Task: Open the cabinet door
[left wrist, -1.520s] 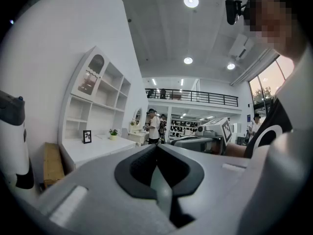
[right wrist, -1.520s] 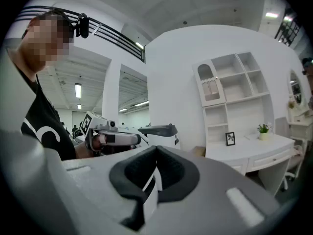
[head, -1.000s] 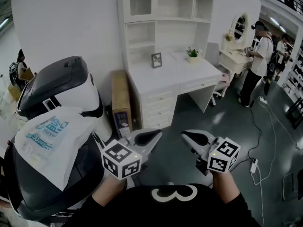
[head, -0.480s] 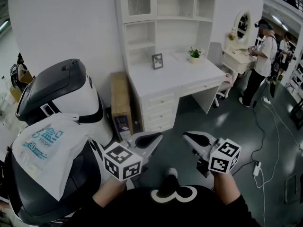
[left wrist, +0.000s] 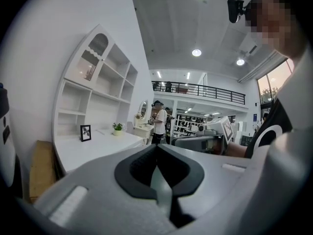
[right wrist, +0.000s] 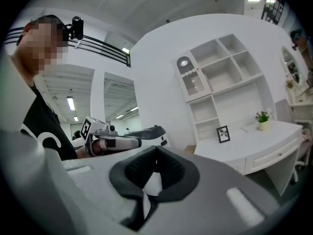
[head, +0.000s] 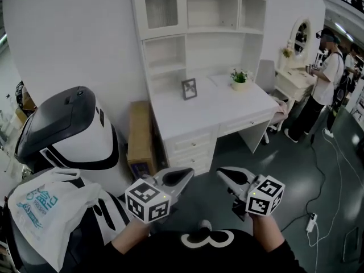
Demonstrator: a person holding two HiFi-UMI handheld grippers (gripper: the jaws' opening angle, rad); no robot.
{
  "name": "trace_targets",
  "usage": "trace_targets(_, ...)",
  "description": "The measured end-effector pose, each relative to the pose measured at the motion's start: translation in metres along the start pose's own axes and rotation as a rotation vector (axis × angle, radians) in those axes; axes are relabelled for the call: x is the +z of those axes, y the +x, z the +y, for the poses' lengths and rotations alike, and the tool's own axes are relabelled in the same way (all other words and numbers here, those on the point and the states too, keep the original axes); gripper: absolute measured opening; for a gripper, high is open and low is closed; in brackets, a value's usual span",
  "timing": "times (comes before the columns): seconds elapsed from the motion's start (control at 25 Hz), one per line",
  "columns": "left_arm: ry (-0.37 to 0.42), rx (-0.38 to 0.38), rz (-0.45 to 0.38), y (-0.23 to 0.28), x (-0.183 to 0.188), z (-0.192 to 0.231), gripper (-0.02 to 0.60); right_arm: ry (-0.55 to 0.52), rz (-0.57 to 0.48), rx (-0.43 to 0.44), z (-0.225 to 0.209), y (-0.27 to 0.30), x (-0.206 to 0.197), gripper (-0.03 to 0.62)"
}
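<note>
The white desk (head: 210,104) carries a shelf unit, and its glass-fronted cabinet door (head: 156,7) at the top left stands closed. The same door shows in the left gripper view (left wrist: 92,58) and the right gripper view (right wrist: 191,82). My left gripper (head: 189,174) and right gripper (head: 220,174) are held side by side low in the head view, well short of the desk and far below the door. The jaws of both the left gripper (left wrist: 156,146) and the right gripper (right wrist: 156,149) are shut with nothing between them.
A large white and black machine (head: 68,129) with a plastic bag (head: 40,209) stands at the left, a cardboard box (head: 139,135) beside the desk. A photo frame (head: 189,88) and plant (head: 240,77) sit on the desktop. A person (head: 324,78) and a vanity (head: 298,38) are at right; cables (head: 318,209) cross the floor.
Both grippers have been carried toward the desk, which now sits larger and lower in the head view. The machine and bag have slid left and down. Both grippers stayed shut.
</note>
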State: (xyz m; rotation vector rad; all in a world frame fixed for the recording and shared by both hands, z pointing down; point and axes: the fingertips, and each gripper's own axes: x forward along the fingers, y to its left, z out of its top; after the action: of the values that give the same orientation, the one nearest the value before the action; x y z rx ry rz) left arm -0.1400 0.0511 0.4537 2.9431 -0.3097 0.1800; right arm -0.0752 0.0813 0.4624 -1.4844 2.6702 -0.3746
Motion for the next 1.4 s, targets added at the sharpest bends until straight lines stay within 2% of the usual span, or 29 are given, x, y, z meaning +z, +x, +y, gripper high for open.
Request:
trace_targets(0.24,-0.033,0.022,0.018,0.096,0.023,0.056,0.009,0.028,0.014,0.023,-0.104,0.022,0.03,0.002)
trace_targets(0.48,0.007,0.044,-0.012,0.164,0.06,0.094,0.009,-0.002,-0.035,0.03,-0.183,0.033,0.074,0.002)
trace_targets(0.8,0.108,0.092,-0.094,0.189,0.101,0.127,0.009,-0.074,-0.067,0.06,-0.233,0.051,0.114,0.002)
trace_targets(1.08,0.097,0.11,-0.106,0.205,0.114,0.173,0.009,-0.122,-0.068,0.111,-0.264,0.101,0.141,0.002)
trace_targets(1.28,0.129,0.097,-0.133,0.239,0.14,0.218,0.009,-0.145,-0.11,0.15,-0.292,0.138,0.175,0.002)
trace_targets(1.4,0.151,0.088,-0.141,0.261,0.16,0.251,0.009,-0.139,-0.112,0.143,-0.325,0.158,0.192,0.002)
